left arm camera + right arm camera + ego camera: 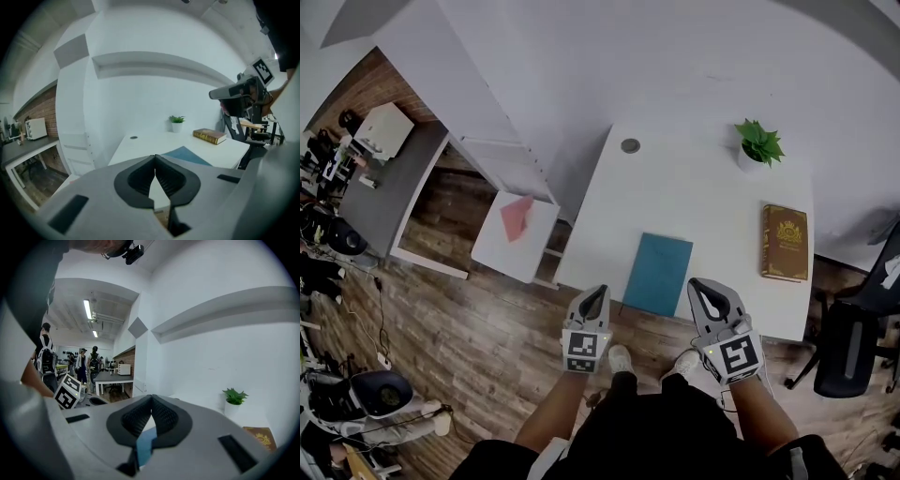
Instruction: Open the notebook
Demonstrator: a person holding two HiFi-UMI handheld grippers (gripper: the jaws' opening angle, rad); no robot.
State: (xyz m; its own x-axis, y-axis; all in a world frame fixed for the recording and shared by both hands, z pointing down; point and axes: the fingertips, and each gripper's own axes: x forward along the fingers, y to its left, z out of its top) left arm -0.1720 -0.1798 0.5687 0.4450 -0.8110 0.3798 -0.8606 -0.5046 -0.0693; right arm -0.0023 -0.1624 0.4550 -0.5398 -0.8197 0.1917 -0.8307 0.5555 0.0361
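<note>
One notebook (658, 273), one book (785, 242), one plant (758, 143) on your desk (694, 197).
Left gripper (597, 294), right gripper (702, 288): fingers closed, nothing held; book's print unreadable.

- left gripper (598, 292): light grey moulded plastic shell tapering to a rounded tip; black ribbed pads (140, 178) line its teardrop-shaped opening; dark slot-shaped recesses on the flanks
- right gripper (701, 286): same grey shell; same black ribbed lining (164, 417)
- white marker cube (586, 347) printed with black squares, at the left gripper's rear; matching cube (739, 356) on the right one
- black clothing (656, 436) at lower centre of the head view; white shoes (620, 357) just above it
</note>
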